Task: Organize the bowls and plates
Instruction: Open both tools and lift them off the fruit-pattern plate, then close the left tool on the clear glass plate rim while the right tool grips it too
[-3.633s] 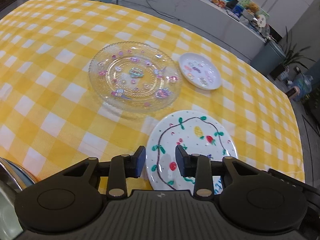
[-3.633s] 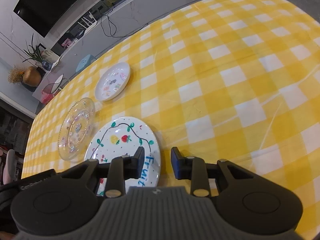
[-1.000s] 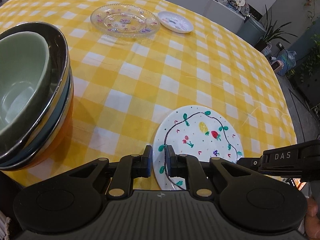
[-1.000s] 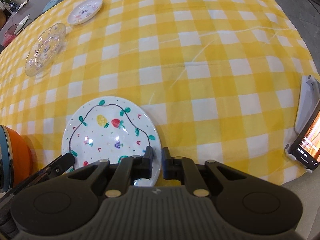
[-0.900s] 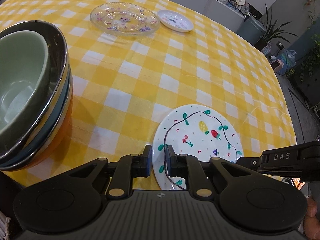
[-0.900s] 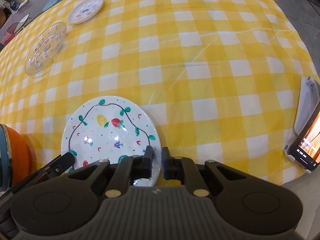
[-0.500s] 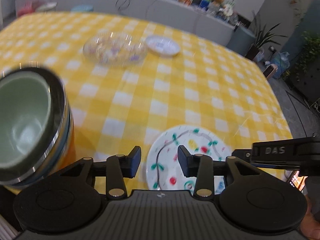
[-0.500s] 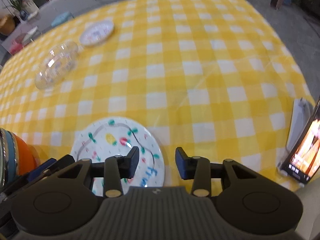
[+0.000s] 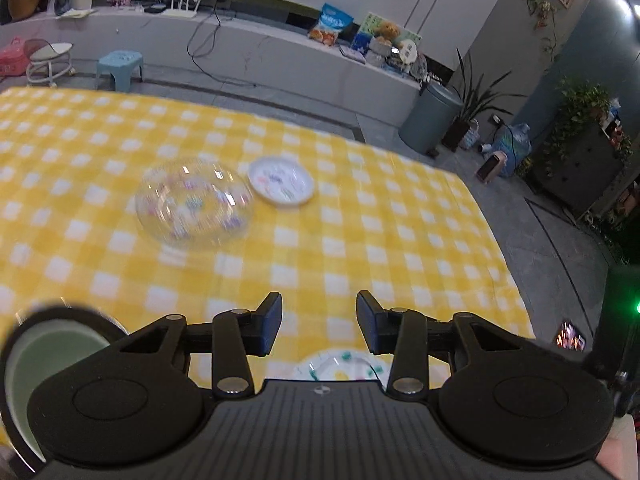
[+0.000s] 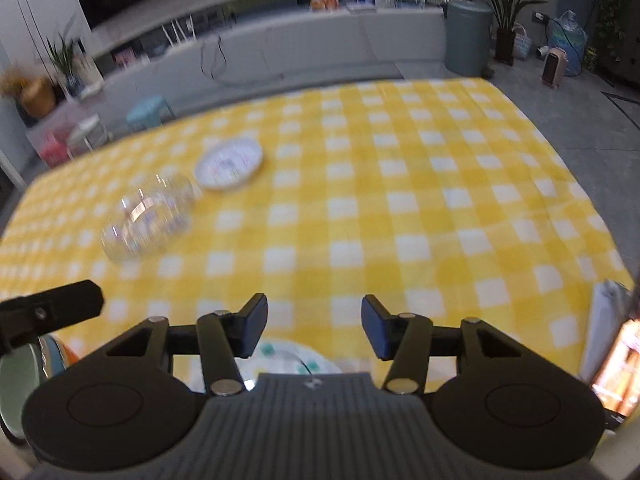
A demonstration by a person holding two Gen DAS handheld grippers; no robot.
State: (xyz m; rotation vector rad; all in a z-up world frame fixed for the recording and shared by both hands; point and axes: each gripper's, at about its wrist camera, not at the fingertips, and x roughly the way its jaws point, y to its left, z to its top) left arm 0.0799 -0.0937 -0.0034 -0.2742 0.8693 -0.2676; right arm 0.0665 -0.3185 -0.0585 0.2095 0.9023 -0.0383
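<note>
My left gripper [image 9: 319,322] is open and empty above the near edge of the yellow checked table [image 9: 360,240]. My right gripper [image 10: 314,328] is open and empty too. The white fruit-painted plate [image 9: 340,366] lies on the table just below and behind both grippers, mostly hidden; it also shows in the right wrist view [image 10: 288,356]. A clear glass plate [image 9: 194,204] and a small white plate [image 9: 281,180] lie far across the table. They show in the right wrist view too: glass plate [image 10: 148,216], small plate [image 10: 229,163]. Stacked bowls [image 9: 48,360] stand at my lower left.
A phone on a white stand [image 10: 612,348] sits at the table's right near corner. The other gripper's body [image 10: 48,308] reaches in from the left of the right wrist view. Beyond the table are a grey bench, a blue stool [image 9: 120,68] and plants.
Both grippers let go of the fruit plate and opened wide. Both have lifted and tilted up, so the view now reaches the far room and the plate is nearly out of sight.
</note>
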